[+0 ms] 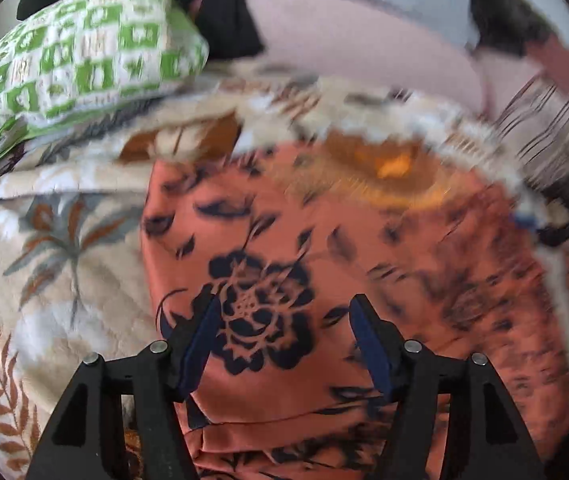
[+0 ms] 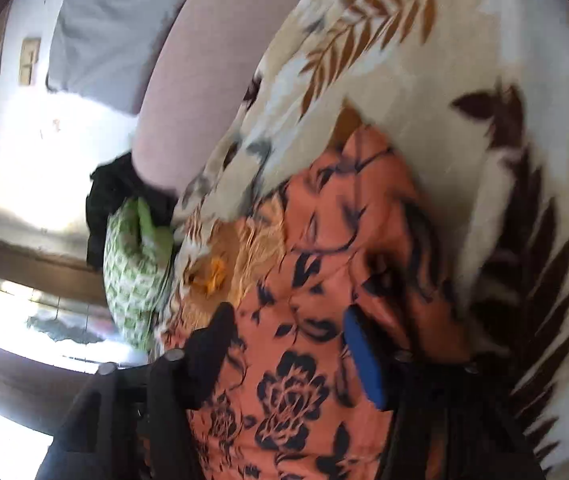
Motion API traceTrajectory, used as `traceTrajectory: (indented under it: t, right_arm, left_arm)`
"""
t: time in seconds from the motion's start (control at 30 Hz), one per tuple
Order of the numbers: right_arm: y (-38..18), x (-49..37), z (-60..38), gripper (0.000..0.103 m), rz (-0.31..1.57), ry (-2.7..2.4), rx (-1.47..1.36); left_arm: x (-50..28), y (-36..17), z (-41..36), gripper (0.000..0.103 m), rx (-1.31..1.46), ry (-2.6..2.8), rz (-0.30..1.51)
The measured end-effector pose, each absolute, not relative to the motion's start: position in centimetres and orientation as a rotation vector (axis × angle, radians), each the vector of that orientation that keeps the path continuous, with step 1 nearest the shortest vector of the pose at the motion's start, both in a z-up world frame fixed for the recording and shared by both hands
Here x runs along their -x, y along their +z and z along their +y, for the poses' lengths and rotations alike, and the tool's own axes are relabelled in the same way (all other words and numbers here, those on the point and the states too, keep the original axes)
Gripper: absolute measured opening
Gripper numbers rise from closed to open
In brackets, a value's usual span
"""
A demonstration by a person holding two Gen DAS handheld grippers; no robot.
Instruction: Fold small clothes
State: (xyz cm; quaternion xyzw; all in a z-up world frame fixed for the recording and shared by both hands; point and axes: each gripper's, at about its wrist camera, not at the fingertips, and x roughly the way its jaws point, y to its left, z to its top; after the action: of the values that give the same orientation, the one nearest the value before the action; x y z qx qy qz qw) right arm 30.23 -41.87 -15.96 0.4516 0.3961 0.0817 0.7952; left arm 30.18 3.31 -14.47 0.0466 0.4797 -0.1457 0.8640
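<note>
Garment [image 1: 324,248] flat on blanket [image 1: 64,248], on bed.
Pillow [image 1: 76,60] behind it to the left; dark cloth [image 1: 224,20] behind pillow.

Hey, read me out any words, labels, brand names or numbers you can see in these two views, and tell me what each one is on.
None can be read.
The green and white cloth carries small marks inside its squares, but they are too blurred to tell as letters.
The orange garment and the blanket show only flowers and leaves.
</note>
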Motion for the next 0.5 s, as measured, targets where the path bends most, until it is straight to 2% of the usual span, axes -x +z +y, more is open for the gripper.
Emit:
traceTrajectory:
  t: [0.07, 0.2, 0.33, 0.37, 0.43, 0.47, 0.5]
  right_arm:
    - [-14.2, -30.1, -40.2, 0.088, 0.859, 0.232, -0.917]
    - [-13.0, -30.8, -34.3, 0.088, 0.934, 0.558, -0.932]
    - [-15.5, -34.1, -27.1, 0.088, 1.063, 0.699, -0.967]
    - [-16.4, -35.4, -26.6, 0.088, 1.066, 0.673, -0.964]
    - [-18.0, -37.0, -28.1, 0.077, 1.01, 0.49, -1.055]
    - [-18.0, -36.6, -29.2, 0.076, 0.963, 0.429, -1.139]
    - [-16.8, -36.0, -29.3, 0.079, 0.939, 0.376, -1.078]
  left_arm:
    - [-29.7, -15.0, 2.9, 0.071, -0.157, -0.269, 0.955]
    - [-29.7, -14.8, 3.2, 0.071, -0.124, -0.259, 0.958]
    - [-29.6, -15.1, 4.1, 0.071, -0.077, -0.244, 0.965]
    - [-29.4, -15.1, 4.2, 0.071, -0.075, -0.24, 0.966]
    - [-29.1, -14.9, 4.2, 0.071, -0.074, -0.237, 0.969]
    - [-28.9, -14.8, 4.4, 0.071, -0.071, -0.242, 0.966]
    - [-28.9, -14.8, 4.6, 0.071, -0.065, -0.249, 0.967]
